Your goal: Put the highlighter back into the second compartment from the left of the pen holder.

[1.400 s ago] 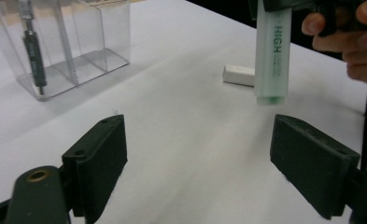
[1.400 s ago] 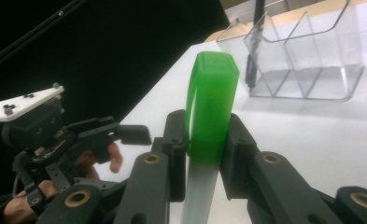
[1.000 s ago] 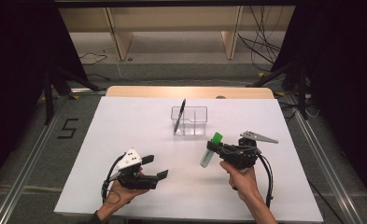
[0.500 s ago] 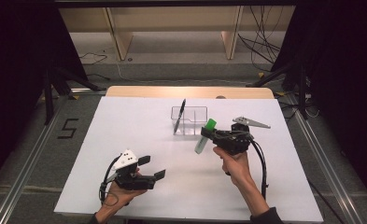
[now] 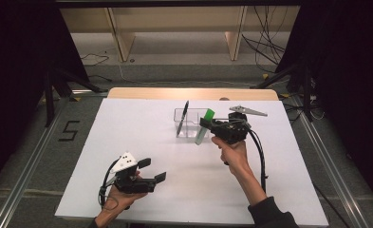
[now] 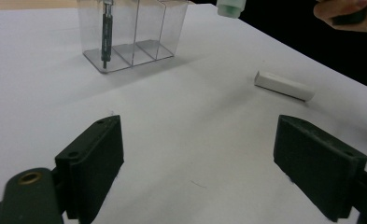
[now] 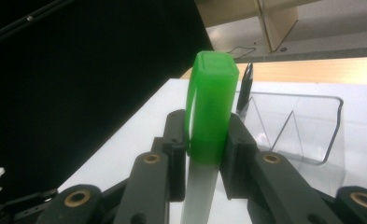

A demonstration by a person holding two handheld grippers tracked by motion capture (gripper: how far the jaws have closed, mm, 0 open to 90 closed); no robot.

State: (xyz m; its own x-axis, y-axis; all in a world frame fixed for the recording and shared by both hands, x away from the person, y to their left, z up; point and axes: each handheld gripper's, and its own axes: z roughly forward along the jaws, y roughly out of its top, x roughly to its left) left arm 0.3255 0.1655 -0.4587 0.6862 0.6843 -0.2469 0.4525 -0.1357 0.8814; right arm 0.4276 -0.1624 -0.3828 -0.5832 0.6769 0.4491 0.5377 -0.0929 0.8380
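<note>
marker: one green-capped marker (image 7: pixel 211 109), clamped in the right gripper (image 5: pixel 208 127); held tilted in the air just over the near edge of the organiser, cap end up
marker look: cap bright translucent green, rounded-square section, flat top; barrel below it pale, whitish-green, smooth; barrel end (image 6: pixel 231 7) shows at the top edge of the left gripper view
right gripper: jaws closed down narrow, black pads pressing both sides of the cap's lower end; hand (image 5: pixel 231 152) grips the body from below
organiser: one clear plastic organiser (image 5: pixel 192 124), box-shaped, thin glossy walls, three compartments side by side, standing on the far middle of the table
pen: one dark slim pen (image 5: pixel 182 118), metallic-looking, standing tilted in the organiser's left end compartment, tip down; the other two compartments hold nothing
left gripper: left gripper (image 5: pixel 153 172) low at the near left of the table, well apart from the organiser; jaws spread wide, nothing between them, matte black blocky pads
eraser: one white rectangular block (image 6: pixel 284 86), eraser-like, matte, lying flat on the table to the right in the left gripper view
table: white table (image 5: pixel 141 123), smooth matte top, pale wood strip along the far edge
</note>
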